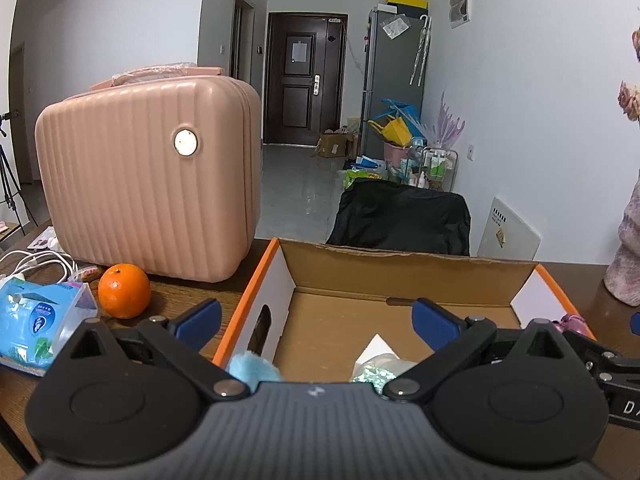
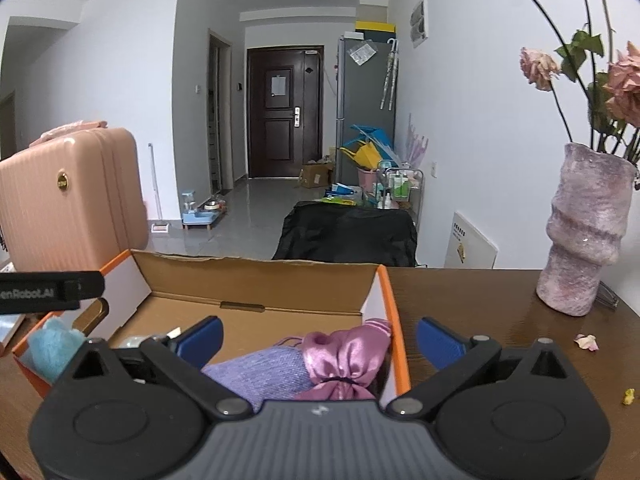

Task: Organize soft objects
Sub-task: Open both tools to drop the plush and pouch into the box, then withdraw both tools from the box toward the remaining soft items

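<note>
An open cardboard box with an orange rim [image 1: 244,304] sits on the dark wooden table. My left gripper [image 1: 316,322] is open above the box's near left part, with nothing between its blue pads. Below it lie a fluffy light-blue toy [image 1: 252,366] and a green glittery item [image 1: 370,374]. My right gripper [image 2: 320,340] is open over the box's [image 2: 394,320] right wall. A purple knitted piece [image 2: 260,372] and a pink satin pouch [image 2: 344,360] rest loose in the box between its fingers, untouched by the pads. The blue toy [image 2: 52,348] shows at the left.
A pink ribbed suitcase [image 1: 148,184] stands left of the box, with an orange [image 1: 124,290], a blue tissue pack [image 1: 36,320] and white cables [image 1: 36,260] near it. A pink vase with dried roses [image 2: 584,240] stands at the right. Fallen petals [image 2: 586,341] lie on the table.
</note>
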The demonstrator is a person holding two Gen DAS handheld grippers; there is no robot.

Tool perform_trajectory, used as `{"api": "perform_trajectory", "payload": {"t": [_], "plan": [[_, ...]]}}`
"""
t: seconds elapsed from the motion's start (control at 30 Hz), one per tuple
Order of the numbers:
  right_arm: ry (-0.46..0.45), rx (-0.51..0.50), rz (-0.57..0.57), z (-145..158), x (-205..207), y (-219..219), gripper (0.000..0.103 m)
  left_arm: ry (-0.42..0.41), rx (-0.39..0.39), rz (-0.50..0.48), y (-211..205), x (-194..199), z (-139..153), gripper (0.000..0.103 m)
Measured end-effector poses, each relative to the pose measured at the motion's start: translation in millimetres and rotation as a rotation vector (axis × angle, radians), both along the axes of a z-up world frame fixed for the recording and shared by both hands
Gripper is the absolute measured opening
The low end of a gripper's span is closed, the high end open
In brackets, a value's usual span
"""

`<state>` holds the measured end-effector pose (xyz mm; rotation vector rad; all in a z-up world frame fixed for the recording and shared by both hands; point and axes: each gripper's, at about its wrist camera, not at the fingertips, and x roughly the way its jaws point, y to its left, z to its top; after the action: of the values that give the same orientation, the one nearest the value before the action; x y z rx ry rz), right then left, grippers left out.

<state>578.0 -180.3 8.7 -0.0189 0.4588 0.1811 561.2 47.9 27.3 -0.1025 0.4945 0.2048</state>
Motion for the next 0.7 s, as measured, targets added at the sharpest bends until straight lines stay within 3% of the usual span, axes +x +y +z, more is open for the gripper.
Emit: {"api": "perform_trajectory", "payload": {"t": [0.7], "plan": [[-0.160,0.032,0.030,24,-77,-38,0.103,-0.084,0.010,0.008,28,-69,17,0.103]]}}
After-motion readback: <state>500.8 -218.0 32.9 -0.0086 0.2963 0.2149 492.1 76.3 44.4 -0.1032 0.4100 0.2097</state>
